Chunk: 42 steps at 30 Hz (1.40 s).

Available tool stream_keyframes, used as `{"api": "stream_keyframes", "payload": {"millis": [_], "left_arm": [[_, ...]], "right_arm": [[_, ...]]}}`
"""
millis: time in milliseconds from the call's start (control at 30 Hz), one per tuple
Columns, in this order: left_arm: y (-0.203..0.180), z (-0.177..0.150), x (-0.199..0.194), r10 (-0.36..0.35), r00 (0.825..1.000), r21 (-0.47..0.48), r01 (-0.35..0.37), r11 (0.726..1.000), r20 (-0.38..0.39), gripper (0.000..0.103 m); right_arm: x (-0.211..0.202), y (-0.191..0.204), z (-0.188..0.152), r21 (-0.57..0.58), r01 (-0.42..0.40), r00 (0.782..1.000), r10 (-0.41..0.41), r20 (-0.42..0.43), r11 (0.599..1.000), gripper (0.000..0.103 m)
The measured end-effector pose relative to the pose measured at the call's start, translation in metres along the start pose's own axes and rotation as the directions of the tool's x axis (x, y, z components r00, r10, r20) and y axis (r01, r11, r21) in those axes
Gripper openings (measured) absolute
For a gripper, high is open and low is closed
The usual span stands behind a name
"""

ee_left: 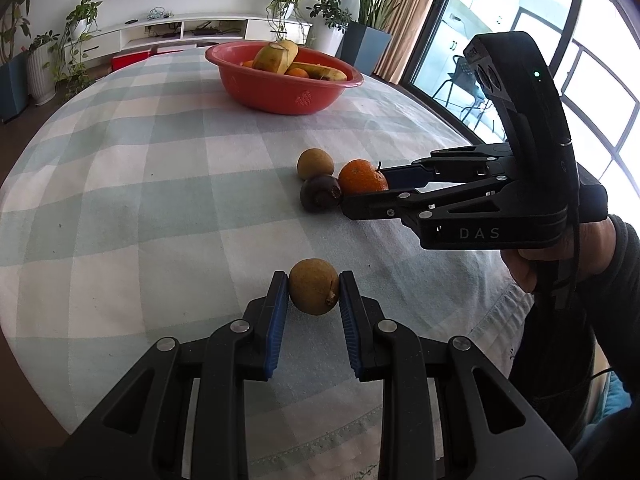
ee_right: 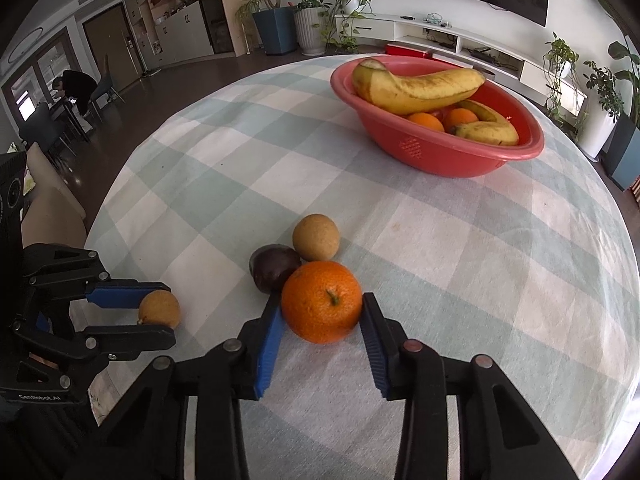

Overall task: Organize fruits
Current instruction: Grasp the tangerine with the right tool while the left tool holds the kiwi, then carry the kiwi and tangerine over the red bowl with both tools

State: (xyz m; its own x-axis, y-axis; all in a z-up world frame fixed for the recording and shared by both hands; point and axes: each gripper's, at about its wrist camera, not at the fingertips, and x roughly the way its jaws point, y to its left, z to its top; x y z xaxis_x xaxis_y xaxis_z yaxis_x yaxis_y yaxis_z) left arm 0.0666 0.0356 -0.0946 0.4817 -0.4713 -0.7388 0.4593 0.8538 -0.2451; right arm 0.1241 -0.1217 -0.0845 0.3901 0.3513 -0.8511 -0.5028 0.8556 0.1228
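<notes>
Both tools level (fruit between pads).

Table: a round table is carrying everything, covered by a pale green and white checked cloth.
Far side: a red basin is sitting on the cloth, holding bananas and oranges.
Middle: an orange, a dark purple fruit and a tan round fruit are lying clustered, touching one another.
Near edge: another tan fruit is lying apart from that cluster.
</notes>
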Motion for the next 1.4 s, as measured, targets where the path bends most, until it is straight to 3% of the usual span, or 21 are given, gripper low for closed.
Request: {"api": "stream_keyframes", "payload": {"millis": [267,667,867,1067,1233,1400], "left_arm": [[0.001,0.000,0.001,0.002,1.000,-0.001,-0.002,1.000,0.001,0.024],[0.008,0.020,-0.011,-0.001,0.999,-0.008,0.001,1.000,0.039,0.024],[0.021,0.066,-0.032,0.034,0.993,0.014,-0.036,0.999,0.113,0.024],[0.034,0.133,-0.036,0.073,0.985,0.064,-0.084,0.994,0.154,0.024],[0.044,0.190,-0.022,0.086,0.984,0.084,-0.100,0.991,0.157,0.024],[0.045,0.235,0.012,0.102,0.987,0.125,-0.117,0.985,0.125,0.024]], "right_arm": [[-0.009,-0.001,-0.006,0.036,-0.003,0.999,0.001,0.041,0.999,0.040],[-0.040,-0.031,-0.024,0.197,-0.017,0.992,-0.009,0.126,0.980,0.040],[-0.066,-0.062,-0.011,0.264,0.022,0.982,-0.071,0.176,0.964,0.040],[-0.101,-0.088,0.023,0.307,0.037,0.958,-0.121,0.259,0.951,0.040],[-0.117,-0.095,0.063,0.285,0.054,0.938,-0.146,0.316,0.957,0.040],[-0.101,-0.095,0.101,0.236,0.077,0.939,-0.150,0.309,0.969,0.040]]}}
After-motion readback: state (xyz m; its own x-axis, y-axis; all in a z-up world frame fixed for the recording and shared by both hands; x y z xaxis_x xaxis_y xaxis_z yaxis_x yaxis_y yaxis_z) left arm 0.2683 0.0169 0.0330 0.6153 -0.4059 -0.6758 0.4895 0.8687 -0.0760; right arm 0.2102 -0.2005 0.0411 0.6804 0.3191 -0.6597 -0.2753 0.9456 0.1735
